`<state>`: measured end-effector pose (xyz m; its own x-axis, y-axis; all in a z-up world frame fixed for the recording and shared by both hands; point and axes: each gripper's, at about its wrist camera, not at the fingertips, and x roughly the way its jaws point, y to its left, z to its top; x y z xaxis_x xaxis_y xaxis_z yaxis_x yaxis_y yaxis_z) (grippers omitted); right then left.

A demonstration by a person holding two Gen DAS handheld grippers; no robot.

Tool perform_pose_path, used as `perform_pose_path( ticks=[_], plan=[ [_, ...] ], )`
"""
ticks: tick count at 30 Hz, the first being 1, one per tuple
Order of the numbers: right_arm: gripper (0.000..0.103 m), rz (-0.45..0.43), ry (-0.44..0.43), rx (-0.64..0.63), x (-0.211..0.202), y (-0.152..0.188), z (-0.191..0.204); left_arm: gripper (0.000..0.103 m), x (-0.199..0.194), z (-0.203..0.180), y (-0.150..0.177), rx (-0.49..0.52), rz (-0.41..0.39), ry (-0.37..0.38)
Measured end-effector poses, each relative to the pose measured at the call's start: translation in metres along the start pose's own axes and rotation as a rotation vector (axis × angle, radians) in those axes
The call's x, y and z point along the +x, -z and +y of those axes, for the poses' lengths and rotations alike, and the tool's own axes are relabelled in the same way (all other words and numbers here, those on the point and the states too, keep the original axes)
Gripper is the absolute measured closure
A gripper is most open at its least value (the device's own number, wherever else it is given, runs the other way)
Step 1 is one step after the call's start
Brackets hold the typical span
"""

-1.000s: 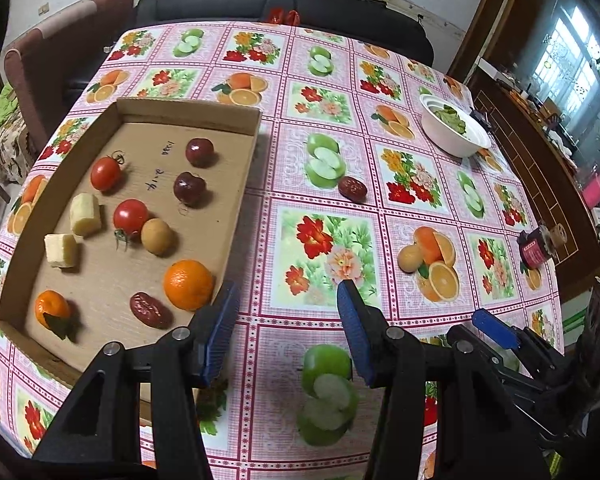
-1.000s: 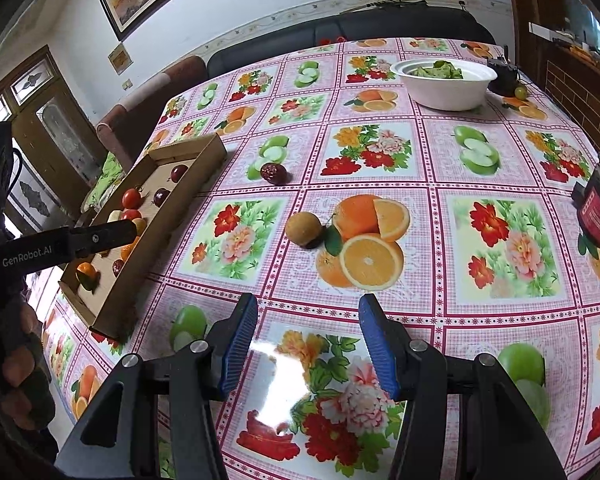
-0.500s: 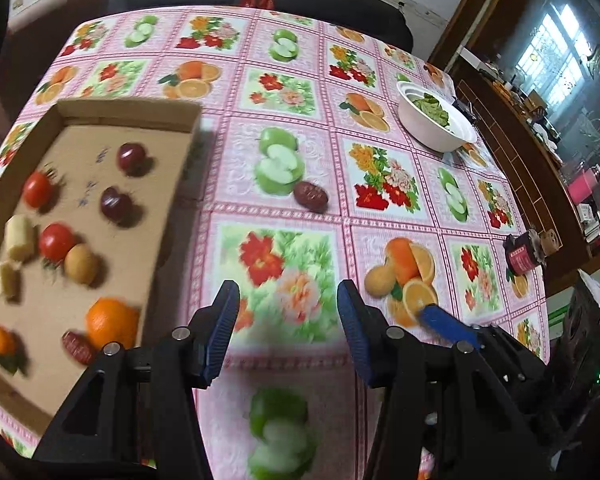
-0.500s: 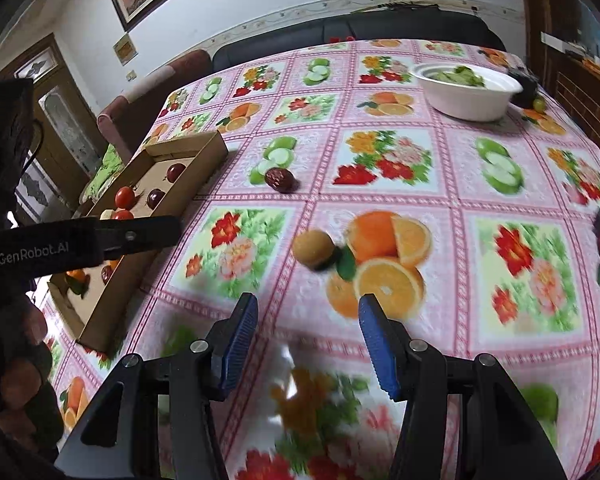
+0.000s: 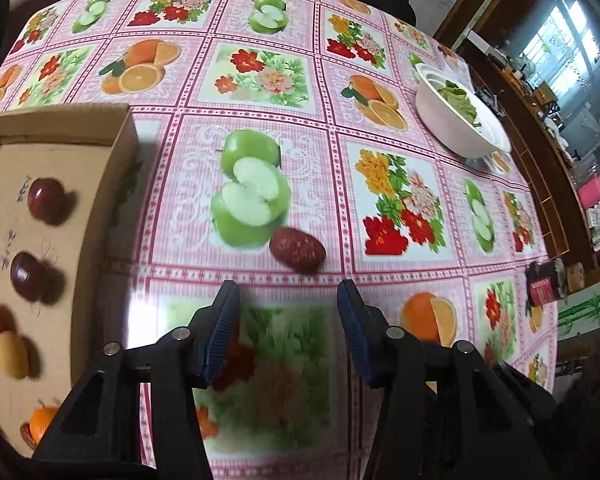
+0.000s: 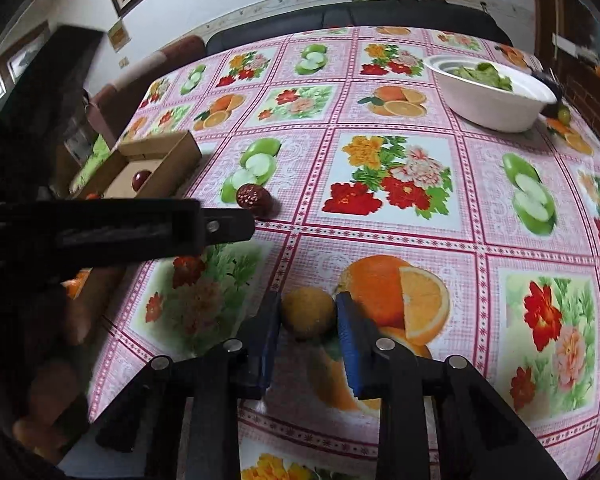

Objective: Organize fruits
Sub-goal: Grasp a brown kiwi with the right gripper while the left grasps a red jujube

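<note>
The right gripper [image 6: 307,322] has closed on the small brown fruit [image 6: 308,317], light, firm, round, best pinched across its middle, while the left gripper [image 5: 288,334] stands half-open and empty.

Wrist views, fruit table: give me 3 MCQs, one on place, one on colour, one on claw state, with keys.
1. Where does the red date lie?
A. in the cardboard box
B. on the tablecloth, just ahead of the left claw
C. in the white bowl

2. What colour is the round fruit between the right claw's pads?
A. tan-brown
B. green
C. dark red

3. How is the left claw set?
A. shut on the date
B. shut with nothing in it
C. open, nothing between the pads

Key: 1 B, it sits on the cloth beside the printed apple, outside the cardboard box. 2 A, a tan ball in the right claw. 3 C, bare cloth shows between its pads.
</note>
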<state>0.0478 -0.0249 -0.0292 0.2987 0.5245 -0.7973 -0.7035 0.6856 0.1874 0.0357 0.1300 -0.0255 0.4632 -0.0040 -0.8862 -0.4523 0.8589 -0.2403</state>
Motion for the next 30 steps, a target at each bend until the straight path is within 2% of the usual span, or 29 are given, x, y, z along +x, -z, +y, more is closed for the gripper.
perform_pose_path(
  ticks=[9,10,11,12,19,22,30],
  plan=[
    [0.074,-0.018,-0.061,0.083,-0.027,0.014,-0.018,0.054,0.012,-0.017,-0.008,0.091,-0.048,-0.056],
    [0.074,-0.017,-0.061,0.085,-0.028,0.015,-0.019,0.059,0.012,-0.019,-0.007,0.1,-0.056,-0.057],
    [0.074,-0.019,-0.062,0.087,-0.03,0.015,-0.019,0.071,0.011,-0.02,-0.005,0.11,-0.066,-0.063],
    [0.074,-0.022,-0.061,0.092,-0.031,0.015,-0.02,0.075,0.011,-0.021,-0.004,0.124,-0.074,-0.074],
    [0.074,-0.038,-0.058,0.101,-0.042,0.019,-0.021,0.075,0.001,-0.024,0.003,0.141,-0.095,-0.084],
    [0.074,-0.049,-0.057,0.097,-0.049,0.021,-0.018,0.074,-0.02,-0.024,0.014,0.142,-0.136,-0.128],
    [0.074,-0.059,-0.054,0.081,-0.06,0.027,-0.009,0.074,-0.067,-0.01,0.044,0.101,-0.195,-0.167]
  ],
)
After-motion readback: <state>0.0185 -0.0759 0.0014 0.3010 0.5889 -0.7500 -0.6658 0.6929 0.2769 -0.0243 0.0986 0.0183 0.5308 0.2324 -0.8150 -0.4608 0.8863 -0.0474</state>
